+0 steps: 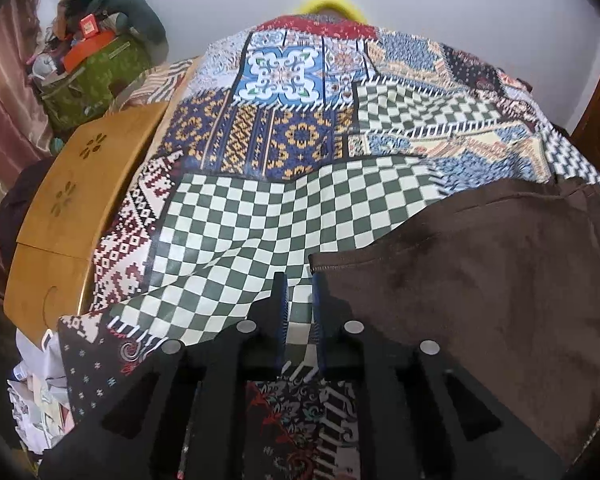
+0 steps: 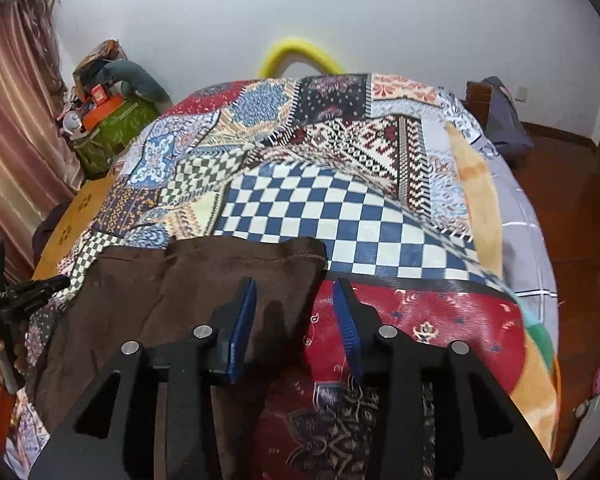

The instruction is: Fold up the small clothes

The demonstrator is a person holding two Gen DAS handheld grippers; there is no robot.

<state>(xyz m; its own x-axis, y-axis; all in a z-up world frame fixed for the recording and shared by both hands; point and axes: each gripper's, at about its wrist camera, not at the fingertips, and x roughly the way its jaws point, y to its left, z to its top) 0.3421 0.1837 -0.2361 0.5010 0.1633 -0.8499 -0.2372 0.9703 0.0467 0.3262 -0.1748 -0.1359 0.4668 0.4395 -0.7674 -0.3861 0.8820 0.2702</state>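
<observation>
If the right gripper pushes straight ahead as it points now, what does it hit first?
Probably the brown garment: its right edge lies between the open jaws of the right gripper, with the hemmed far corner just ahead. Beyond that comes the patchwork blanket. Height above the cloth is unclear.

My left gripper (image 1: 299,285): fingers narrowly apart, holding nothing | my right gripper (image 2: 296,292): fingers wide apart, pointing far.

Quilt (image 2: 340,208) bare beyond brown garment (image 2: 204,280); wooden table (image 1: 80,184) crowds bed's left edge.
</observation>
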